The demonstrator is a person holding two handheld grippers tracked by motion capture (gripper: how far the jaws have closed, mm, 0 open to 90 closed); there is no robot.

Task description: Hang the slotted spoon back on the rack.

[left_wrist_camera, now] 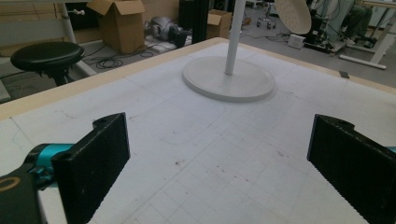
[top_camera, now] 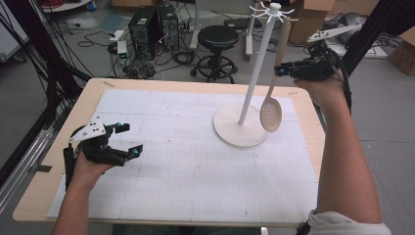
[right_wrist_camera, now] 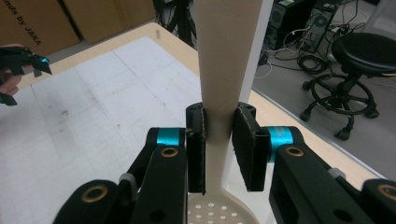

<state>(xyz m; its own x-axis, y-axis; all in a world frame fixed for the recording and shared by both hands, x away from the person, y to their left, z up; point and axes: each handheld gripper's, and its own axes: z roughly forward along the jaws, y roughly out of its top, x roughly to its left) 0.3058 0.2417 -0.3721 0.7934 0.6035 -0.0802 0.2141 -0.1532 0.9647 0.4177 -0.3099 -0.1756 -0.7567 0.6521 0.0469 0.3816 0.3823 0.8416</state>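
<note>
We see the right gripper (top_camera: 284, 70) raised above the far right of the table (top_camera: 58, 142), its jaws nearly closed and pressed on either side of the handle of a slotted spoon (top_camera: 272, 105); in the right gripper view the two black pads clamp the pale handle (right_wrist_camera: 224, 74) between them; the left gripper (top_camera: 131, 139) sits low over the white mat (top_camera: 195, 166) at the near left, its jaws spread wide with nothing between them or touching them; the spoon hangs almost upright, long axis a little tilted, handle up and bowl down; the bowl hovers above the round base of the white stand (top_camera: 240, 128), just beside its pole; the spoon is cream-coloured, with a flat handle and an oval bowl dotted with small holes.
</note>
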